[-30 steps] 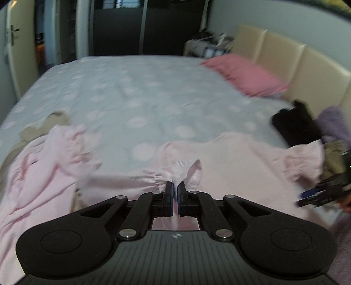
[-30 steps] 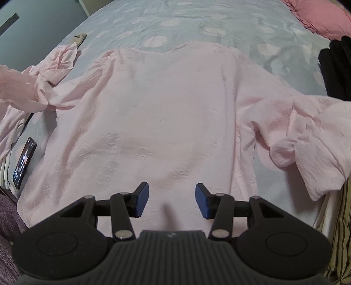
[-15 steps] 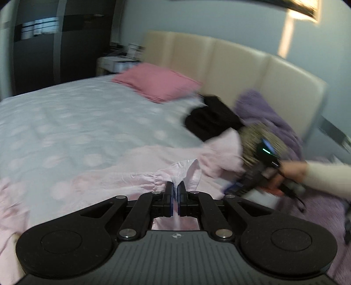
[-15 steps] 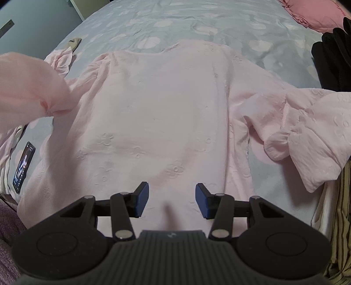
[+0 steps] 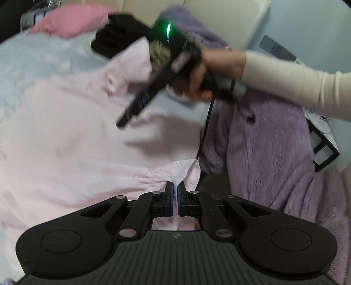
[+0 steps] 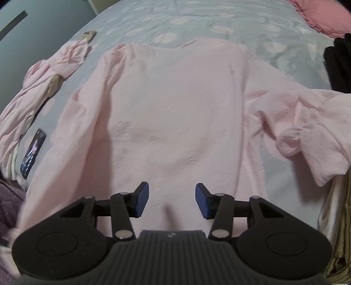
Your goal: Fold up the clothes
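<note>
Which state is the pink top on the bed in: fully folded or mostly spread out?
Mostly spread. The pink top lies flat on the bed; one sleeve sticks out sideways, the other cuff is pinched in the left gripper.

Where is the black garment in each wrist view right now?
Left wrist: black garment near the top, left of centre, behind the right gripper, beside the pink pillow.
Right wrist: black garment cut off by the right edge, upper half, below the pink pillow.
Shared landmark: the pink top spread on the bed.
</note>
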The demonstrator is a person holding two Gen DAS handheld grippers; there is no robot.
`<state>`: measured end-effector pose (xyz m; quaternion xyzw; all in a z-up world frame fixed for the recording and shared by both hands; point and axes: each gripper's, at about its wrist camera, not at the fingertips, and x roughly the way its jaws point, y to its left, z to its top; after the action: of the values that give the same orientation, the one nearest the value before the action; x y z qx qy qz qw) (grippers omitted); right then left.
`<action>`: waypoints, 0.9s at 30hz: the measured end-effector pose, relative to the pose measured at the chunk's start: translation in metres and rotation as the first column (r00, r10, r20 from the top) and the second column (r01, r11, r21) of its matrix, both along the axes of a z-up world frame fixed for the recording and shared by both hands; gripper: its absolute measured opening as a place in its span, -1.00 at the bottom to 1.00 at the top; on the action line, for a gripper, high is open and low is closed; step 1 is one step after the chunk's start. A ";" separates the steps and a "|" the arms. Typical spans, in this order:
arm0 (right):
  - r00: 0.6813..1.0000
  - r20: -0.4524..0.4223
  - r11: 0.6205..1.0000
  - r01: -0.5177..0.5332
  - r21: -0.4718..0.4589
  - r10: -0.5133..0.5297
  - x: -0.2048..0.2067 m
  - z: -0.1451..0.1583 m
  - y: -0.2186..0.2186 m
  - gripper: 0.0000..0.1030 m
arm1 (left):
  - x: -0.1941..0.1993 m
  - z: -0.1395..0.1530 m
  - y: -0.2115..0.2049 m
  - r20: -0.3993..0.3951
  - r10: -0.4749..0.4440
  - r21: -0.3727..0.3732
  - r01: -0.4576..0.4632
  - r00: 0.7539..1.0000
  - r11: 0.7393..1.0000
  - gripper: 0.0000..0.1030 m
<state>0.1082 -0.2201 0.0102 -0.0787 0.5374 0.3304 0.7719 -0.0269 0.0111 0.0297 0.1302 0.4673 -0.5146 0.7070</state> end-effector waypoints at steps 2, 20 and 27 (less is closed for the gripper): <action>0.999 -0.006 0.999 -0.034 0.009 0.034 -0.010 -0.001 0.005 -0.01 | -0.008 -0.018 0.001 -0.018 0.031 0.014 -0.031 0.999 0.999 -0.97; 0.946 -0.100 0.951 -0.304 0.058 0.308 -0.094 -0.035 0.055 0.14 | -0.007 -0.073 0.056 0.025 0.509 0.152 -0.507 0.860 0.849 -0.21; 0.927 -0.070 0.929 -0.370 -0.018 0.368 -0.108 -0.049 0.068 0.20 | 0.007 -0.084 0.063 0.030 0.571 0.216 -0.563 0.820 0.798 -0.21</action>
<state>0.0002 -0.1523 -0.0393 -0.1794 0.5430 0.4635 0.6768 -0.0203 0.0745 -0.0547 0.0507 0.5504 -0.2281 0.8016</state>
